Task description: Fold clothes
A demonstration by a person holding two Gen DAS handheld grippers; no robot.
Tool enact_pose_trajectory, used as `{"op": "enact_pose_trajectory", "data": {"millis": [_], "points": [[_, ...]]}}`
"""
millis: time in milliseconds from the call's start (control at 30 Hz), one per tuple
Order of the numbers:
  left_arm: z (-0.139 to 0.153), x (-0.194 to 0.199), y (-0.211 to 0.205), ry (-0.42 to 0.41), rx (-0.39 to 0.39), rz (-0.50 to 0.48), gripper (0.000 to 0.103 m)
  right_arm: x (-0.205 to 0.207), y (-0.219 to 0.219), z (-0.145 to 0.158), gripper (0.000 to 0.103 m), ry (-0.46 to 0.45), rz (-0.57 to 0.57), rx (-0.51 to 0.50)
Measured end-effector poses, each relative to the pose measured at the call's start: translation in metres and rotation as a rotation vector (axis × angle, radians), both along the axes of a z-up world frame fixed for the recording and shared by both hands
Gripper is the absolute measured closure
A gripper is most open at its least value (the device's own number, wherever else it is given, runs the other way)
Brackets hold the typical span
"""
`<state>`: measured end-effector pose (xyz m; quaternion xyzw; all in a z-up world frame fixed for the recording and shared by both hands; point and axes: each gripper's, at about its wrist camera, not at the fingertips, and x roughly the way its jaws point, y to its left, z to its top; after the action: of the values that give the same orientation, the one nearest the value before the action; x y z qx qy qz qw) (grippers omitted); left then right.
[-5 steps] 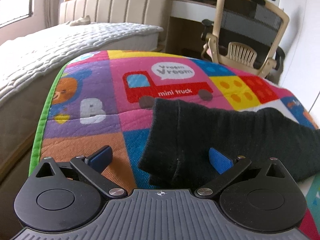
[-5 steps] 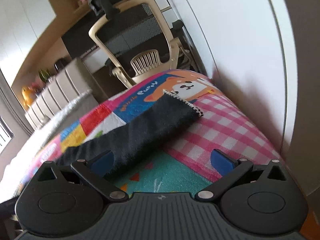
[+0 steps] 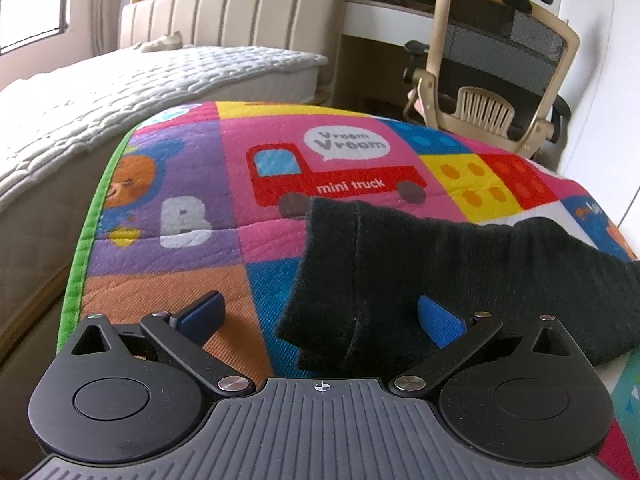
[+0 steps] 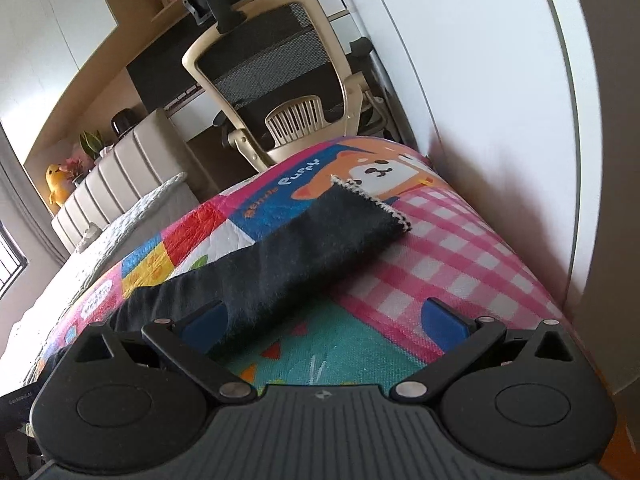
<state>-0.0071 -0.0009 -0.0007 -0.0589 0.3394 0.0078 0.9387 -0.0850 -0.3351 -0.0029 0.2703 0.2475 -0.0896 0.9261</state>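
Observation:
A black knitted garment (image 3: pixel 432 272) lies folded into a long band across a colourful play mat (image 3: pixel 200 184). In the left wrist view its left end sits right in front of my left gripper (image 3: pixel 320 316), which stands open, with the cloth edge between the blue pads but not pinched. In the right wrist view the same black garment (image 4: pixel 304 256) runs diagonally, its far end trimmed with a white stitched edge (image 4: pixel 376 204). My right gripper (image 4: pixel 324 318) is open above the mat (image 4: pixel 448 256), its left pad touching the garment's near edge.
A bed with a white quilted cover (image 3: pixel 120 92) and a beige headboard (image 3: pixel 232 12) lies to the left. A beige mesh office chair (image 3: pixel 496 60) stands behind the mat near a desk. A white wall (image 4: pixel 480 80) runs close along the mat's right side.

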Motion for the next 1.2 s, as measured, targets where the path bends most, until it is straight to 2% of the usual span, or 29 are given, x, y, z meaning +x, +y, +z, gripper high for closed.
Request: {"op": "enact_pose_trajectory", "data": {"millis": [267,333,367,400,467,567,633,667,700,867,933,1000,1067,1133,1200], "points": [[0.0,0.003,-0.001,0.001,0.003,0.005,0.0,-0.025,0.02,0.013,0.002,-0.007,0.112,-0.197],[0.0,0.004,-0.001,0.028,-0.005,0.005,0.0,-0.024,0.051,0.019,0.012,-0.038,0.208,-0.339],[0.001,0.009,-0.002,0.168,-0.06,0.007,0.0,-0.02,0.07,0.02,0.024,-0.057,0.267,-0.415],[0.002,0.011,-0.003,0.191,-0.072,0.007,0.0,-0.014,0.085,0.02,0.041,-0.066,0.33,-0.457],[0.002,0.013,-0.005,0.146,-0.056,0.007,0.0,-0.003,0.11,0.019,0.064,-0.069,0.46,-0.492],[0.002,0.017,-0.01,0.099,-0.038,0.007,0.0,0.011,0.155,0.018,0.064,-0.1,0.623,-0.573],[0.001,0.018,-0.011,0.065,-0.031,0.006,0.0,0.016,0.185,0.016,0.057,-0.124,0.707,-0.669],[0.0,0.017,-0.011,0.041,-0.025,0.006,0.0,0.019,0.199,0.015,0.049,-0.135,0.748,-0.72],[-0.001,0.018,-0.011,0.03,-0.027,0.005,0.0,0.021,0.21,0.014,0.047,-0.135,0.788,-0.756],[0.0,0.018,-0.006,0.003,-0.062,-0.009,0.0,0.038,0.252,-0.001,0.047,-0.123,0.923,-0.859],[0.002,0.013,-0.001,-0.022,-0.084,-0.03,0.0,0.038,0.261,-0.005,0.056,-0.13,0.921,-0.889],[0.008,0.003,0.0,-0.08,-0.032,-0.079,0.0,0.037,0.258,-0.001,0.076,-0.14,0.9,-0.879],[0.016,-0.014,-0.005,-0.171,0.114,-0.152,0.0,0.037,0.252,0.007,0.087,-0.156,0.863,-0.866],[0.024,-0.03,-0.013,-0.291,0.24,-0.227,0.0,0.042,0.246,0.016,0.09,-0.166,0.826,-0.866],[0.028,-0.04,-0.02,-0.364,0.335,-0.287,0.0,0.049,0.236,0.021,0.091,-0.163,0.8,-0.842]]}}
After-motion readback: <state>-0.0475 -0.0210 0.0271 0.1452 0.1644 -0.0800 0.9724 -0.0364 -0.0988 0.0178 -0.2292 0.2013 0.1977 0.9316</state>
